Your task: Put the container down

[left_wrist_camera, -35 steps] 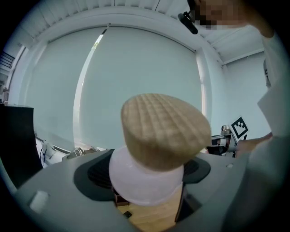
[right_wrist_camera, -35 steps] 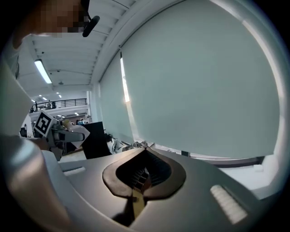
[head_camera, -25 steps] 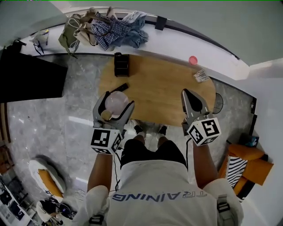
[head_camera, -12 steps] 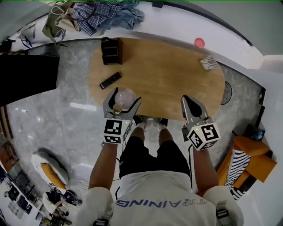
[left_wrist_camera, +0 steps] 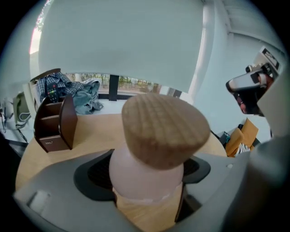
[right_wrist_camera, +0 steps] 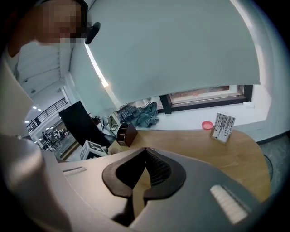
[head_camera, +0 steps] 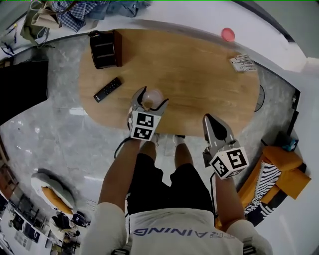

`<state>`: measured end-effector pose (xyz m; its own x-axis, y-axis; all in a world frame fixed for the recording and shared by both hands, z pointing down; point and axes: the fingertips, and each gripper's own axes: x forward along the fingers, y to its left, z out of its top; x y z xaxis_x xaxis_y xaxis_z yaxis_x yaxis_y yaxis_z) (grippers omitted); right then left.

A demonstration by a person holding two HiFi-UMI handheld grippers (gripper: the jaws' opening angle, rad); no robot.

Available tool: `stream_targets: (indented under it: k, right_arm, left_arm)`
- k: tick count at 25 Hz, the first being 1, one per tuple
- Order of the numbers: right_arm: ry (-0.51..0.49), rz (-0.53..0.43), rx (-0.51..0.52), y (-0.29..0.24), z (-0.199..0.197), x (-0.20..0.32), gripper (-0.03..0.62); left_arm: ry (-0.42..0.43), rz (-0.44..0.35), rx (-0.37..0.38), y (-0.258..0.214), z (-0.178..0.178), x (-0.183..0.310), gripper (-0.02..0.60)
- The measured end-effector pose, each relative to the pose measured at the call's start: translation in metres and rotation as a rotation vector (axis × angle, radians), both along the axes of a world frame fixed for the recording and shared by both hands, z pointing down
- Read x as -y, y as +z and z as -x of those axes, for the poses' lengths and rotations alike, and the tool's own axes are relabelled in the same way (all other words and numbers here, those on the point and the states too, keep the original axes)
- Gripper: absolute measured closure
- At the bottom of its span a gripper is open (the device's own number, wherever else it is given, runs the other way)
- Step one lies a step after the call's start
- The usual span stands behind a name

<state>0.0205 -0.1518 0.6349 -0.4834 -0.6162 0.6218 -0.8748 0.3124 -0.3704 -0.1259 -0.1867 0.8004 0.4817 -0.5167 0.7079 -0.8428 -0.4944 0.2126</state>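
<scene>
Left arm reaches to 12 o'clock. The left gripper [head_camera: 151,98] squeezes the jar [left_wrist_camera: 144,177], cork [left_wrist_camera: 163,131] up, by the table's [head_camera: 199,74] 6 o'clock edge. The right gripper [head_camera: 212,119] is pinched closed, empty.

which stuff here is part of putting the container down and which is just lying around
In the job: left tool, shut on the cork-lidded container; wooden table.

Lying about: remote; dark desk organiser; pink disc; card stand; heap of clothes; right tool, shut and empty.
</scene>
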Motion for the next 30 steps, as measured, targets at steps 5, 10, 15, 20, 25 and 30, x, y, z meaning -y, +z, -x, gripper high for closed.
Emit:
stream_targets:
  k: [5,10,15,20,25,30]
  right_arm:
    - [-0.003,0.004,-0.018,0.026,-0.001,0.009,0.577]
    - [-0.014,0.022,-0.011,0.028,0.003,0.004,0.577]
    - [-0.014,0.032,-0.013,0.026,-0.001,0.002,0.577]
    - [-0.009,0.028,-0.007,0.025,-0.004,0.002,0.577]
    - [0.003,0.023,0.0,0.016,-0.006,-0.002,0.577]
    - [0.011,-0.011,0.01,-0.012,-0.011,0.002,0.577]
  left_arm:
    - [0.022,0.035,0.073,0.05,-0.015,0.022,0.173]
    - [0.067,0.059,0.151,0.076,-0.025,0.03,0.173]
    - [0.091,0.071,0.193,0.087,-0.031,0.032,0.173]
    - [0.087,0.065,0.218,0.09,-0.033,0.033,0.173]
    - [0.102,0.039,0.209,0.08,-0.034,0.029,0.151]
    - [0.045,0.063,0.175,0.044,-0.018,0.021,0.13]
